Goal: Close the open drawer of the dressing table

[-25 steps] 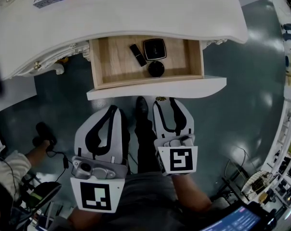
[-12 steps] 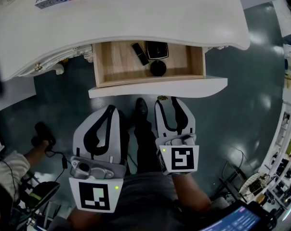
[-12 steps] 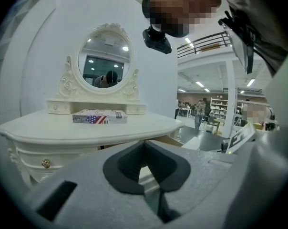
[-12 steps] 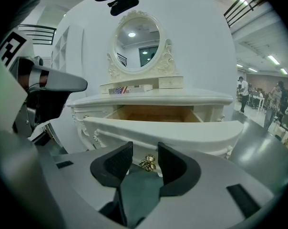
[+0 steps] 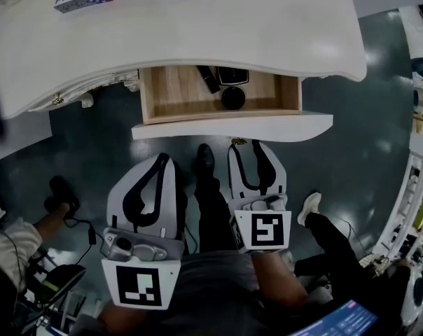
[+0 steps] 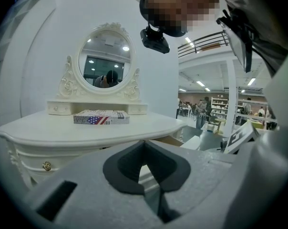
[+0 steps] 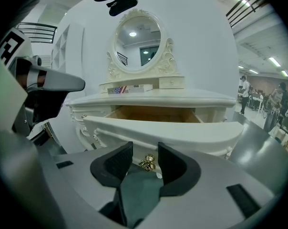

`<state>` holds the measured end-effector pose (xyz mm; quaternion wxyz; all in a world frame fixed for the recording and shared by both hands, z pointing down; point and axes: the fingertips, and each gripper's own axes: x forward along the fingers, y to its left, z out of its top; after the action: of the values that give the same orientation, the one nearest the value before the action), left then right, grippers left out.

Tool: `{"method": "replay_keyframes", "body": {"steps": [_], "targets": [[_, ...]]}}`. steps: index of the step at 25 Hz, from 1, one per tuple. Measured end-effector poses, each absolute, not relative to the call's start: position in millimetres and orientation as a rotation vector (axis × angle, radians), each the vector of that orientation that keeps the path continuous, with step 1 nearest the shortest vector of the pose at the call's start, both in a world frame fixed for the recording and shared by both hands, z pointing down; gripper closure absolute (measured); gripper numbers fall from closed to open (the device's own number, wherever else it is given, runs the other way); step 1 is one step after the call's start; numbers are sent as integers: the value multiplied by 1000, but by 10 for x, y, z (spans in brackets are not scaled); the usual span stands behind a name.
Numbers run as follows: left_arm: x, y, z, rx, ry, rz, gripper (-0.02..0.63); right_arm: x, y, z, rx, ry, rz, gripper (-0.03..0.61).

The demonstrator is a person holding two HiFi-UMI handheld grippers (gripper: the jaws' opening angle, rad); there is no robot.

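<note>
Right gripper [image 7: 145, 151]: jaws spread, the brass knob [image 7: 147, 163] between them, not pinched
Left gripper [image 5: 167, 159]: jaws pressed together, empty, hanging beside the right one
Drawer [image 5: 176, 93]: partly out under the tabletop [image 5: 232, 26], but further in than a second ago; less of its wooden floor shows
Meaning: my push on the front panel [image 7: 172, 132] is working; I judge a short stretch remains

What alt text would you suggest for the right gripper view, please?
The right claw, jaws apart, flanks the brass knob of a partly open drawer without gripping it. Above stands the white dressing table with its oval mirror.
</note>
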<state>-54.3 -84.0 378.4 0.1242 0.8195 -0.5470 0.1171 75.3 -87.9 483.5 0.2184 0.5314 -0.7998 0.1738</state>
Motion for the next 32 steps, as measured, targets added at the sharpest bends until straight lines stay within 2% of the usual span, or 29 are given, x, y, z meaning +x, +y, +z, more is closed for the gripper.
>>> {"method": "replay_keyframes", "body": {"steps": [32], "targets": [[-638, -974, 3767, 2388, -1627, 366, 598, 717, -1151, 4813, 1470, -2196, 482, 425]]}}
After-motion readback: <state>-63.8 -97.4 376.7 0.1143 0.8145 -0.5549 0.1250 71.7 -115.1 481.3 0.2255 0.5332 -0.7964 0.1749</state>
